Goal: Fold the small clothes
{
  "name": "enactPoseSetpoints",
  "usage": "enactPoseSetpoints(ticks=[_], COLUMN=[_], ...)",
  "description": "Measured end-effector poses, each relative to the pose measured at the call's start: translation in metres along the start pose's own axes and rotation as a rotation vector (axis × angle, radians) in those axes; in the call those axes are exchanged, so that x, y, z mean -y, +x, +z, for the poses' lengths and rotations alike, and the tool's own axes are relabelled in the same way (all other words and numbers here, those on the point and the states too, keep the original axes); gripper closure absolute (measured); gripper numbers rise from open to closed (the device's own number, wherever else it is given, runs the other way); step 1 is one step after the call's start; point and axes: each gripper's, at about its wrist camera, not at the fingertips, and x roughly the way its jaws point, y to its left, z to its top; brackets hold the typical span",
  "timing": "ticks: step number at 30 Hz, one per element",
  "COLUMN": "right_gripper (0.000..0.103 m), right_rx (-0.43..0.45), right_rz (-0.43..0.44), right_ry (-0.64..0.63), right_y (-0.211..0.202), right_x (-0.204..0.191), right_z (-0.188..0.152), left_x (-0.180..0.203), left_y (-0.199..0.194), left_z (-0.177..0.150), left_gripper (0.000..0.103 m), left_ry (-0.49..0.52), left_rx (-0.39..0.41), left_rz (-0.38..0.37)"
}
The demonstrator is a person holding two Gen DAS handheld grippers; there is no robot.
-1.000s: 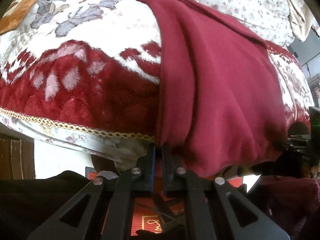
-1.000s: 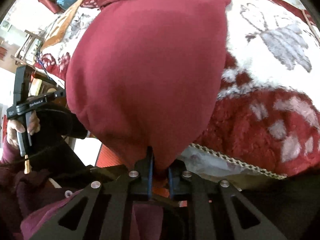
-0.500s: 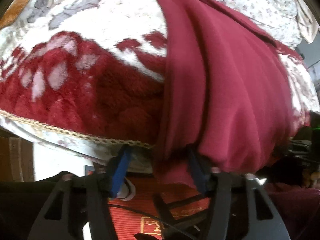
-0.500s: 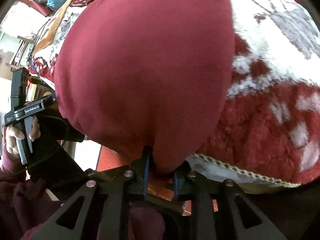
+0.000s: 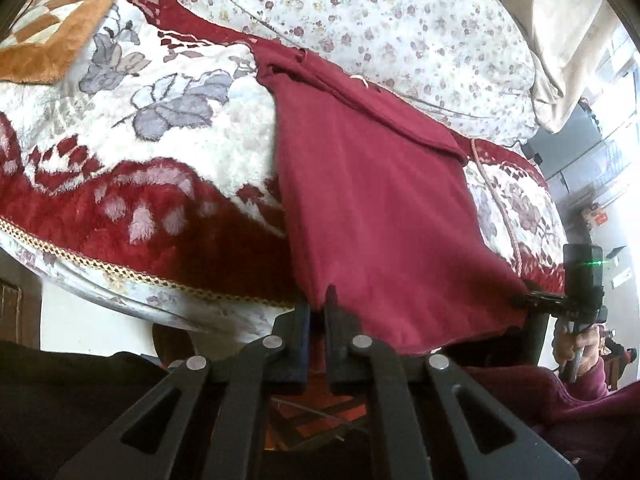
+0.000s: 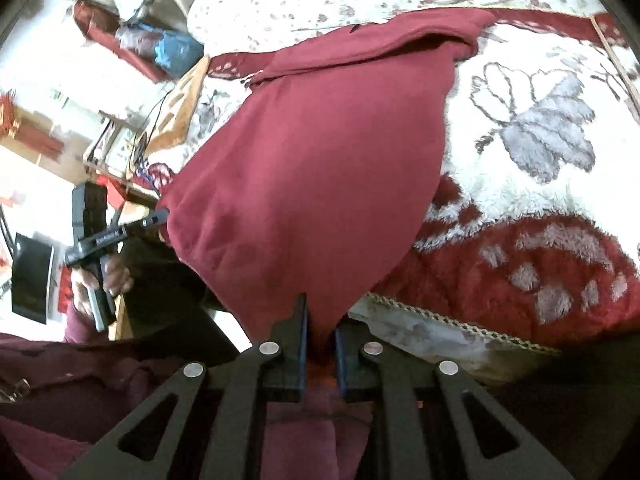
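Observation:
A maroon garment [image 5: 376, 208] lies stretched on a plush red-and-white floral blanket [image 5: 168, 148], its near hem hanging over the bed's front edge. My left gripper [image 5: 318, 312] is shut on the hem's left corner. My right gripper [image 6: 320, 320] is shut on the hem's right corner, and the same garment [image 6: 320, 168] fills the middle of the right wrist view. Each gripper shows in the other's view: the right one [image 5: 532, 300] at the garment's far corner, the left one [image 6: 160, 216] likewise. The garment's far end is folded over near the bed's middle.
A white floral bedsheet [image 5: 400, 24] lies beyond the blanket. An orange checked cushion [image 5: 52, 40] sits at the far left. The blanket's braided edge [image 6: 460, 326] runs along the bed front. Room clutter and a dark screen [image 6: 32, 276] stand left of the bed.
My left gripper opened half a second ago and is shut on the hem again. Both grippers have pulled back, and the garment lies flatter and more stretched.

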Motion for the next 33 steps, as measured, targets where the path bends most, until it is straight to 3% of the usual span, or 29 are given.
enactPoseSetpoints(ticks=[5,9,14,17,23,30,31,33], right_gripper=[0.092,0.092,0.092,0.092,0.092,0.091,0.088,0.066], right_rx=[0.051,0.199,0.313,0.344,0.336,0.338,0.336,0.346], right_rz=[0.036,0.08,0.049,0.023,-0.036,-0.095,-0.106,-0.162], right_ry=[-0.004,0.043,0.073,0.088,0.163,0.285,0.301,0.301], right_y=[-0.007,-0.036,-0.047,-0.045,-0.021,0.018,0.025,0.029], right_x=[-0.007,0.005,0.017,0.027,0.068,0.127,0.135,0.141], right_z=[0.013,0.054,0.112,0.154,0.23,0.285,0.29,0.292], left_x=[0.004,0.019,0.025,0.02,0.001,-0.018,-0.023,-0.032], left_y=[-0.016,-0.022,-0.011,0.01,0.072,0.129,0.138,0.149], left_z=[0.022,0.071,0.137,0.177,0.247,0.292,0.296,0.299], left_gripper=[0.098,0.098,0.098,0.098,0.098,0.097,0.096,0.09], left_ry=[0.023,0.046,0.043,0.013,-0.066,-0.118,-0.136,-0.163], left_rx=[0.046,0.12,0.212,0.242,0.223,0.197,0.184,0.17], left_rz=[-0.044,-0.053,-0.046,-0.03,0.043,0.063,0.068,0.052])
